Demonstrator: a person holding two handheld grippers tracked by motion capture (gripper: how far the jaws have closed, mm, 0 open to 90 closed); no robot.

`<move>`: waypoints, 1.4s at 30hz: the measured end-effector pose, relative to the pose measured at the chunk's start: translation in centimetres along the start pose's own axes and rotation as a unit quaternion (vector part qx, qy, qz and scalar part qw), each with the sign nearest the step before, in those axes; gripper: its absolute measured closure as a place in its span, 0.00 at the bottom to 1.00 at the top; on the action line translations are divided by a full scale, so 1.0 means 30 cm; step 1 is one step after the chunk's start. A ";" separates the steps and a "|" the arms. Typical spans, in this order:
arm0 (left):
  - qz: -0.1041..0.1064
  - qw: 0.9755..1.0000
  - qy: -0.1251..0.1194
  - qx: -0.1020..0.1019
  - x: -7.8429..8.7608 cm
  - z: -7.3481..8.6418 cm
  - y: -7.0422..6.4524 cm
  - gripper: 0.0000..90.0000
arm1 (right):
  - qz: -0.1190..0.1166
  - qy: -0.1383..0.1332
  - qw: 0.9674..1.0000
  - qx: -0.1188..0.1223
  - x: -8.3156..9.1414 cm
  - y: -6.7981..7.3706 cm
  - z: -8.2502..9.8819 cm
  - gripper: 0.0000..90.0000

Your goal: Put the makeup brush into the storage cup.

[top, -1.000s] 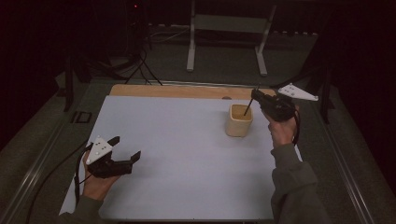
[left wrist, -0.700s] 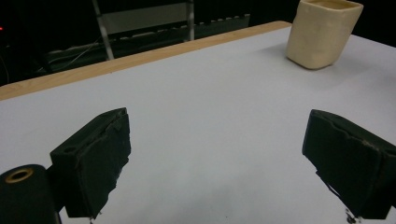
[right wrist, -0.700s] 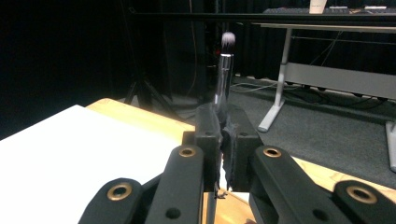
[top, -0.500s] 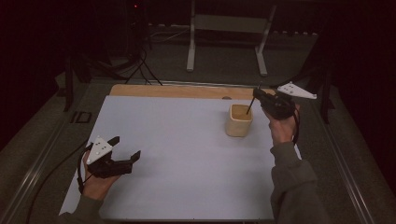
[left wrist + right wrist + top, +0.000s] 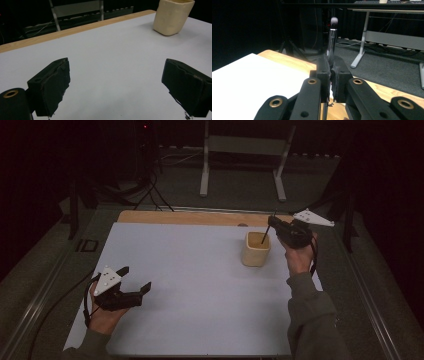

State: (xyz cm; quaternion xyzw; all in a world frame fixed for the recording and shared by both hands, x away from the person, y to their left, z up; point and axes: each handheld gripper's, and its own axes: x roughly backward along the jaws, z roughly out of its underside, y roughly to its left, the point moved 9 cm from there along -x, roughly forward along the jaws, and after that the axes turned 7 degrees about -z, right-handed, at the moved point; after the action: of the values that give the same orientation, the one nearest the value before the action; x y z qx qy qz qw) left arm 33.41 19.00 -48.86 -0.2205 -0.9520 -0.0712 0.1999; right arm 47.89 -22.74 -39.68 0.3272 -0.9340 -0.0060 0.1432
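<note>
A cream cup (image 5: 256, 252) stands on the white mat at the right. My right gripper (image 5: 275, 226) hovers just right of the cup's rim, shut on a thin dark brush (image 5: 267, 230). The brush slants down with its lower end inside the cup. In the right gripper view the jaws (image 5: 331, 72) pinch the brush's silver shaft (image 5: 331, 43), and the bristle tip (image 5: 334, 21) points up. My left gripper (image 5: 136, 277) rests low at the mat's near left, open with nothing in it. In the left gripper view (image 5: 120, 87) the cup (image 5: 172, 16) stands far ahead to the right.
The white mat (image 5: 190, 270) covers a wooden table whose bare strip (image 5: 200, 217) shows along the far edge. A grey metal stand (image 5: 245, 150) is on the dark floor beyond. Metal rails run along both table sides.
</note>
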 end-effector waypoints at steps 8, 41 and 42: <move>-0.001 1.000 0.001 -0.001 -0.002 0.001 -0.001 0.11 | -0.001 0.006 1.000 0.002 -0.013 0.006 0.009 0.95; 0.000 1.000 0.003 -0.001 -0.003 0.003 -0.003 0.11 | 0.003 0.034 0.999 -0.007 -0.051 -0.006 0.082 0.94; 0.001 1.000 0.003 -0.001 -0.003 0.003 -0.003 0.11 | 0.003 0.035 0.999 -0.006 -0.052 -0.007 0.083 0.94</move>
State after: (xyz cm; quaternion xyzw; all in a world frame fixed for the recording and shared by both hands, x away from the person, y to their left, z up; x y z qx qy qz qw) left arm 33.42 18.90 -48.98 -0.2210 -0.9513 -0.0725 0.2026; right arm 48.49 -22.15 -42.48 0.3235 -0.9294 0.0001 0.1778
